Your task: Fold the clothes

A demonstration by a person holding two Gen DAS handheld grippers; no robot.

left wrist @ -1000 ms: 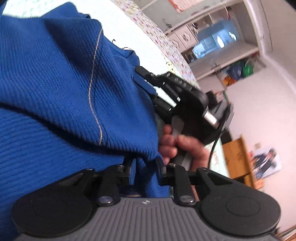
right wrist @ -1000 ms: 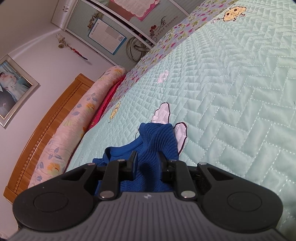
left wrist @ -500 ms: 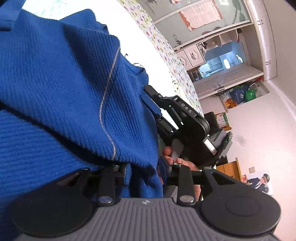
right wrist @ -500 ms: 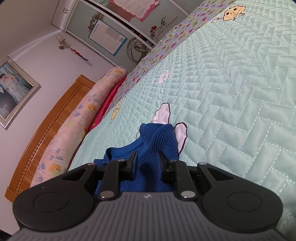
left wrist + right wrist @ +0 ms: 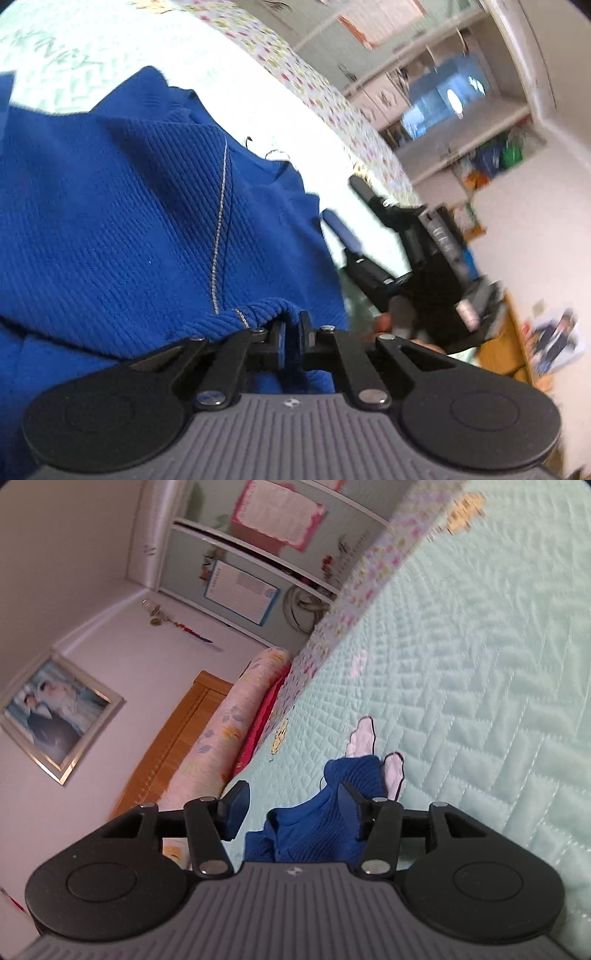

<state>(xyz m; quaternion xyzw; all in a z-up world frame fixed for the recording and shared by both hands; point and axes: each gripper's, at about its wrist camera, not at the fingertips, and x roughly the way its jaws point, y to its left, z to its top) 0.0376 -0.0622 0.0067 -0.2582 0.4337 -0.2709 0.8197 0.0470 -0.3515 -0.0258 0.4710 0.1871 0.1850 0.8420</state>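
A blue ribbed sweater (image 5: 129,221) lies bunched on the mint quilted bedspread (image 5: 480,701). In the left wrist view it fills the left half, a pale seam running down it. My left gripper (image 5: 293,328) has its jaws closing tight on a rolled fold of the sweater's edge. My right gripper (image 5: 341,199) shows there just right of the cloth, held by a hand (image 5: 384,321). In the right wrist view the right gripper (image 5: 291,790) has its jaws opening wide, and the sweater (image 5: 325,830) lies loose between them, unpinched.
The bedspread (image 5: 55,55) stretches far beyond the sweater. A floral bolster (image 5: 229,731) and a wooden headboard (image 5: 173,746) line the bed's far side, under a framed photo (image 5: 51,716). Wardrobe doors (image 5: 258,554) and cluttered shelves (image 5: 461,122) stand past the bed.
My left jaws have closed on the sweater's fold and lifted slightly. My right jaws, which pinched the sweater before, have spread apart and let it go.
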